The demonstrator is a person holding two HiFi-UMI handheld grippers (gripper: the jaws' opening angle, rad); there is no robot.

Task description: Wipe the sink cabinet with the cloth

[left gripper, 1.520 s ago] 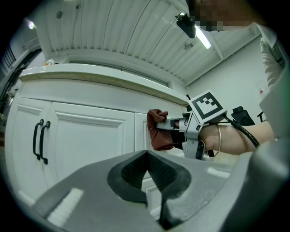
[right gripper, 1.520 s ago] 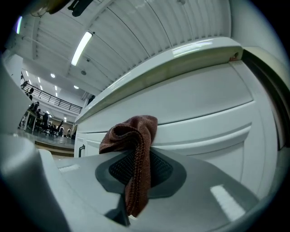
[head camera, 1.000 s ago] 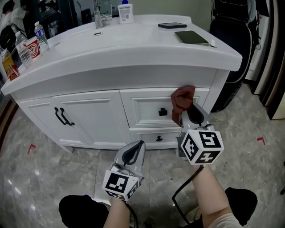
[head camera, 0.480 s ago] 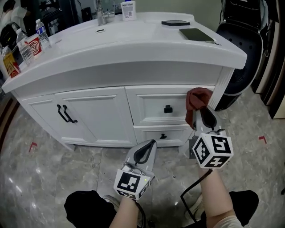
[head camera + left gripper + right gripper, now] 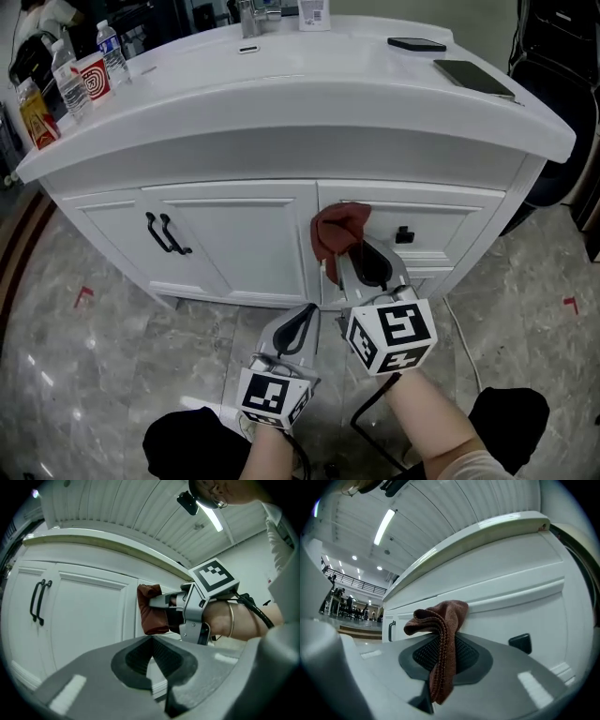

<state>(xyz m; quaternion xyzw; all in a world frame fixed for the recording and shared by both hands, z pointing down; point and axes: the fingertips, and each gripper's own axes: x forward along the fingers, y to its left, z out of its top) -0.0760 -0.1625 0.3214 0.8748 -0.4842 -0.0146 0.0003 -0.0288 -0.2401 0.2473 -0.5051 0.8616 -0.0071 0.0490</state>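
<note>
The white sink cabinet (image 5: 234, 239) fills the head view. A rust-brown cloth (image 5: 337, 232) is pressed against the upper drawer front, just left of its black knob (image 5: 404, 234). My right gripper (image 5: 352, 255) is shut on the cloth, which bunches over the jaw tips and hangs down between them (image 5: 443, 620). My left gripper (image 5: 304, 317) is lower and to the left, shut and empty, short of the cabinet. In the left gripper view its jaws (image 5: 151, 640) point at the cabinet, with the cloth (image 5: 150, 611) and the right gripper above.
Black door handles (image 5: 164, 234) sit on the left door. The countertop holds water bottles and a red cup (image 5: 94, 75) at left, a faucet (image 5: 248, 19), a phone (image 5: 417, 43) and a dark tablet (image 5: 473, 77). Below is a marble floor (image 5: 112, 375). A cable (image 5: 459, 333) trails at right.
My right gripper has carried the cloth leftward across the upper drawer front, from right of the knob to left of it. The left gripper has stayed low and shut.
</note>
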